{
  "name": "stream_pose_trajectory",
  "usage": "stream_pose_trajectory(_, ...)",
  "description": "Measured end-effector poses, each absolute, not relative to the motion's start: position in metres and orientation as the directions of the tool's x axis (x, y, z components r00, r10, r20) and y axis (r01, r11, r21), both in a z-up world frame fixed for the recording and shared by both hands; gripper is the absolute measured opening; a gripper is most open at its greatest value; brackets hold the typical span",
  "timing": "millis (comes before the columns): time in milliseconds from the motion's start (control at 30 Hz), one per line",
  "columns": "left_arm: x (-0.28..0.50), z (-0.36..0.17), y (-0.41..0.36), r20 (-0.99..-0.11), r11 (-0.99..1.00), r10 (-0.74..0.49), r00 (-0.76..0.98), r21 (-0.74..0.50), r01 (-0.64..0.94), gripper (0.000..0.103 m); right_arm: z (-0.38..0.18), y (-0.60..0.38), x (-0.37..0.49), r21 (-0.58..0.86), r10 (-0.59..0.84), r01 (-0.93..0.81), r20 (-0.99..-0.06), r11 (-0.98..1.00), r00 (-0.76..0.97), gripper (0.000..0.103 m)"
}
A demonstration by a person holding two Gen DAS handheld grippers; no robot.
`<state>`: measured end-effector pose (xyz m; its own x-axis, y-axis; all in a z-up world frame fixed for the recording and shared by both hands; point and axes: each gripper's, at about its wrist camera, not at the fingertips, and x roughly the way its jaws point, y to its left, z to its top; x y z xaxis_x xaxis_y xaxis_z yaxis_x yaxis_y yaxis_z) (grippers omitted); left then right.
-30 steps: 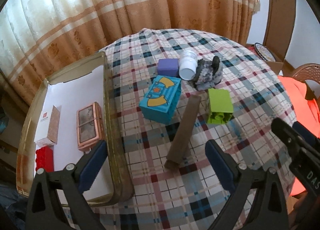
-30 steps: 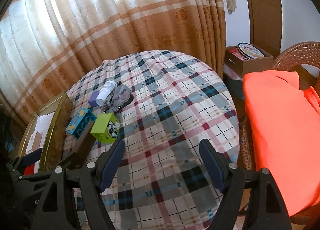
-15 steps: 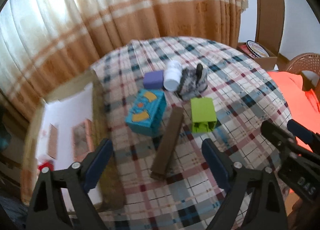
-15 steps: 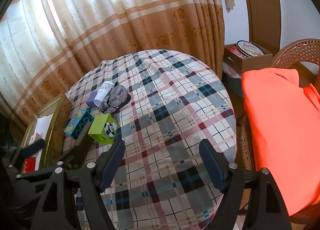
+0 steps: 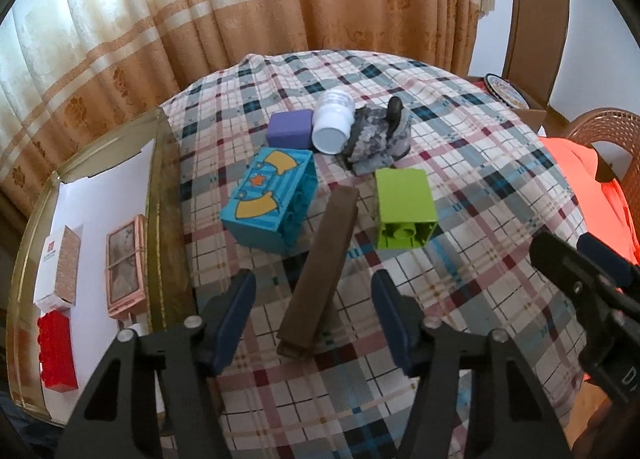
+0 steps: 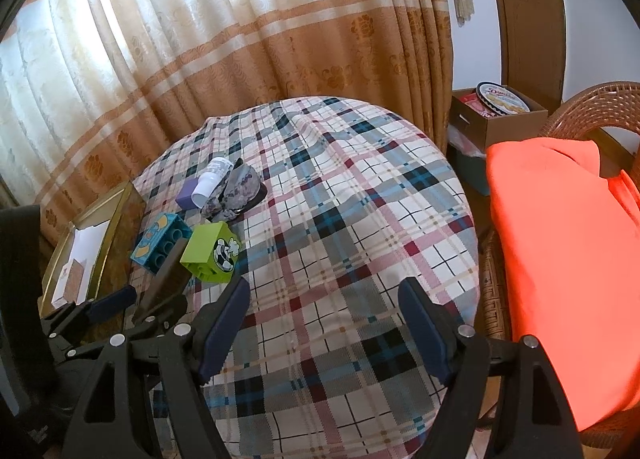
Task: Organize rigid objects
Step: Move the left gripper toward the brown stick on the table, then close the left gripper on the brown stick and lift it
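Observation:
A long brown block (image 5: pixel 320 271) lies on the plaid tablecloth, and its near end sits between the fingers of my left gripper (image 5: pixel 314 311). The jaws are closing, with a gap still showing on each side of the block. Beyond it lie a blue brick (image 5: pixel 272 199), a green brick (image 5: pixel 404 207), a purple block (image 5: pixel 290 129), a white bottle (image 5: pixel 332 123) and a grey camouflage pouch (image 5: pixel 380 135). My right gripper (image 6: pixel 324 335) hangs open over bare cloth with nothing between its fingers. It also shows at the right edge of the left wrist view.
A gold-rimmed tray (image 5: pixel 156 179) at the table's left holds a white-and-brown box (image 5: pixel 60 263), a pink framed piece (image 5: pixel 126 263) and a red brick (image 5: pixel 56 353). An orange cloth (image 6: pixel 560 239) covers a wicker chair on the right. A cardboard box (image 6: pixel 500 111) and curtains stand behind.
My left gripper's jaws have narrowed from wide apart to either side of the brown block's near end. The right gripper has kept still.

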<state>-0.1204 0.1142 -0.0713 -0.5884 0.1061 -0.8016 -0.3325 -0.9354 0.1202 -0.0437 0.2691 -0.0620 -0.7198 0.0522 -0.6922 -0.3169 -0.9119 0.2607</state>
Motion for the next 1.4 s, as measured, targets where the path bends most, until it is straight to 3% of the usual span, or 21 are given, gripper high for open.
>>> stream_pose_trajectory(100, -0.122, -0.068, 0.107, -0.796, -0.941, 0.116, -0.593, 0.103, -0.322, 0.043, -0.063, 0.27, -0.044, 0.261, 0.054, -0.322, -0.694, -0.91, -0.718, 0.079)
stream_pose_trajectory(167, -0.124, -0.064, 0.098, -0.794, -0.946, 0.145, -0.59, 0.064, -0.318, 0.027, -0.063, 0.27, -0.044, 0.261, 0.055, -0.323, -0.695, -0.91, -0.717, 0.079)
stream_pose_trajectory(233, -0.126, -0.06, 0.09, -0.794, -0.951, 0.179, -0.581, 0.013, -0.31, 0.019, -0.063, 0.27, -0.044, 0.262, 0.054, -0.323, -0.696, -0.909, -0.716, 0.079)
stream_pose_trajectory(333, -0.127, -0.055, 0.079, -0.788, -0.947, 0.247, -0.564, -0.073, -0.312, 0.019, -0.063, 0.268, -0.045, 0.26, 0.053, -0.322, -0.699, -0.911, -0.713, 0.079)
stream_pose_trajectory(567, -0.121, -0.048, 0.092, -0.77, -0.934, 0.252, -0.587, -0.034, -0.357, 0.019, -0.063, 0.264, -0.045, 0.254, 0.051, -0.314, -0.699, -0.915, -0.713, 0.079)
stream_pose_trajectory(933, -0.137, -0.067, 0.112, -0.83, -0.932, 0.185, -0.526, 0.022, -0.363, 0.022, -0.066, 0.269, -0.046, 0.263, 0.053, -0.329, -0.704, -0.907, -0.709, 0.079)
stream_pose_trajectory(1033, -0.139, -0.067, 0.119, -0.828, -0.919, 0.215, -0.518, 0.007, -0.393, 0.036, -0.066, 0.27, -0.045, 0.264, 0.052, -0.331, -0.706, -0.906, -0.706, 0.079)
stream_pose_trajectory(1133, -0.137, -0.067, 0.117, -0.818, -0.916, 0.235, -0.524, -0.005, -0.402, 0.036, -0.066, 0.27, -0.044, 0.26, 0.057, -0.331, -0.703, -0.907, -0.709, 0.079)
stream_pose_trajectory(1200, -0.138, -0.067, 0.11, -0.816, -0.919, 0.267, -0.512, -0.055, -0.39, 0.027, -0.067, 0.271, -0.044, 0.26, 0.06, -0.334, -0.702, -0.906, -0.71, 0.079)
stream_pose_trajectory(1233, -0.139, -0.066, 0.105, -0.815, -0.921, 0.28, -0.508, -0.079, -0.38, 0.012, -0.067, 0.271, -0.044, 0.263, 0.057, -0.334, -0.702, -0.905, -0.71, 0.079)
stream_pose_trajectory(1267, -0.141, -0.066, 0.1, -0.814, -0.921, 0.299, -0.498, -0.109, -0.374, 0.008, -0.068, 0.271, -0.044, 0.264, 0.056, -0.333, -0.703, -0.905, -0.709, 0.079)
stream_pose_trajectory(1400, -0.137, -0.064, 0.088, -0.794, -0.899, 0.382, -0.473, -0.201, -0.389, 0.003, -0.068, 0.271, -0.045, 0.266, 0.055, -0.334, -0.704, -0.904, -0.708, 0.079)
